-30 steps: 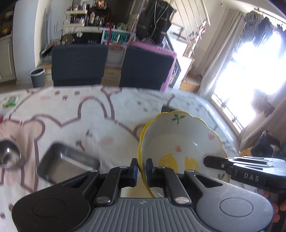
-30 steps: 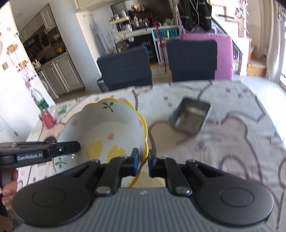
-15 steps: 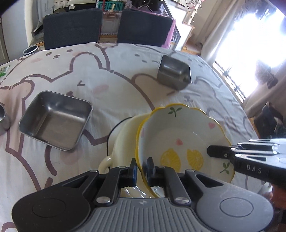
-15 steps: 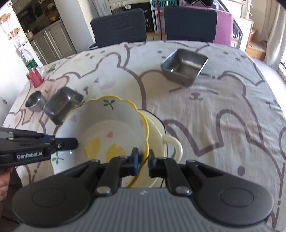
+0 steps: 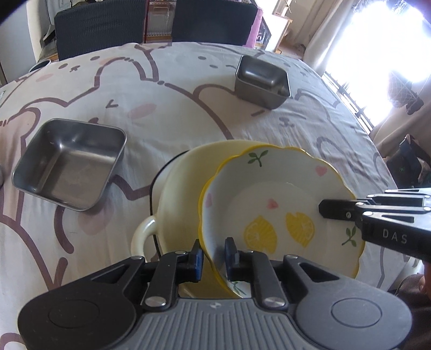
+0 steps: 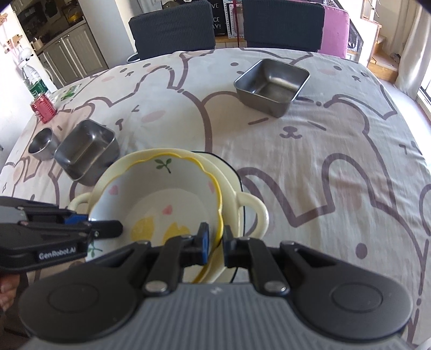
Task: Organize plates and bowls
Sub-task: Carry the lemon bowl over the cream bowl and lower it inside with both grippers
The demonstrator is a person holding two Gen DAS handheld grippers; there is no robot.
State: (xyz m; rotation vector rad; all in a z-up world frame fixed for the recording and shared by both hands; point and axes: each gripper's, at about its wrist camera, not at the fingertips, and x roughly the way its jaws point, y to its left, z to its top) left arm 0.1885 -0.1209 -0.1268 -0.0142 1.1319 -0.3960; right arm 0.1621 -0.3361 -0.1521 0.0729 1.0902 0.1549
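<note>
Both tongs hold the lemon bowl [image 5: 280, 204] by opposite rims to keep it level as it nests in the cream pot [image 6: 242, 193] straight ahead: right tongs [image 6: 215, 245] clamped tight, left tongs [image 5: 213, 257] opening, rim between them.

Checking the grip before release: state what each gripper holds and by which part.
Both are at the rim of the scalloped bowl, on opposite sides. The right gripper pinches it; the left gripper is opening, rim between its jaws.

Ahead of both grippers, two dark chairs [image 6: 172, 24] stand behind the bear-print tablecloth [image 6: 336, 140]; grey cabinets [image 6: 72, 51] far left, and what seems a glaring curtained window [image 5: 377, 40] right.
</note>
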